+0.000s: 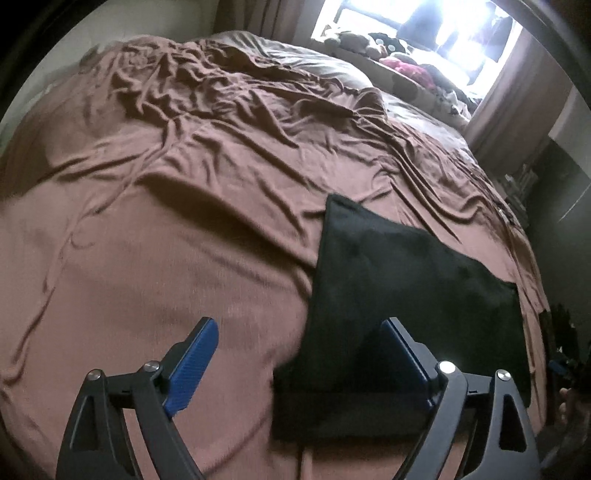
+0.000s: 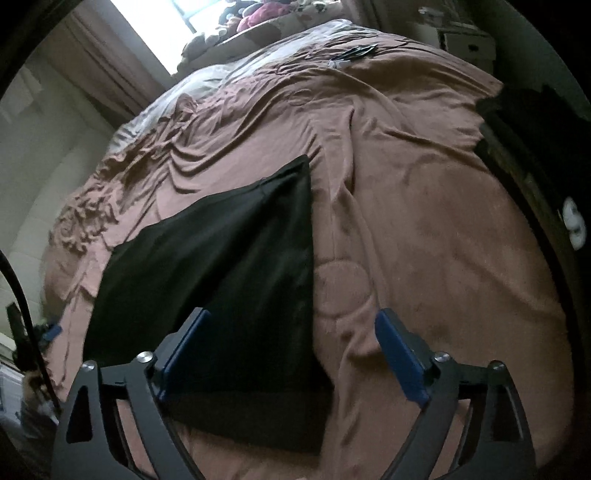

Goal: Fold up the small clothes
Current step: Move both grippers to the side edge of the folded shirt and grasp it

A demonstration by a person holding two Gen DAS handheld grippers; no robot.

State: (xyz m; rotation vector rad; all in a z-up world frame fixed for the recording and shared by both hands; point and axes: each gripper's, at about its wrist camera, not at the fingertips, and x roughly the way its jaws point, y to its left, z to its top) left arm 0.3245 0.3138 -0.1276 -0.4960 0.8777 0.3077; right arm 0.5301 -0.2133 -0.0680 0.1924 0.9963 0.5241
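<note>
A black garment (image 1: 399,295) lay flat on the bed, on a wrinkled brown sheet (image 1: 166,240), close to the near edge of the bed. It looked folded: a darker band ran along its near edge, and one far corner rose to a point toward the middle of the bed. What kind of garment it was could not be told.

The left gripper (image 1: 299,332) hung above the near edge with its jaws wide apart and nothing between them. Its left blue pad was over bare sheet, and its right pad was over the near part of the garment, with no sign of pressing on it.

The right gripper (image 2: 291,321) was likewise spread wide and empty. Its left pad stood over the garment (image 2: 229,258) and its right pad over bare sheet (image 2: 443,221), with the garment's right edge running between the two.

At the far side of the bed a bright window (image 1: 424,29) stood behind a ledge crowded with soft toys (image 1: 369,40). A curtain (image 1: 517,92) hung beside it.
</note>
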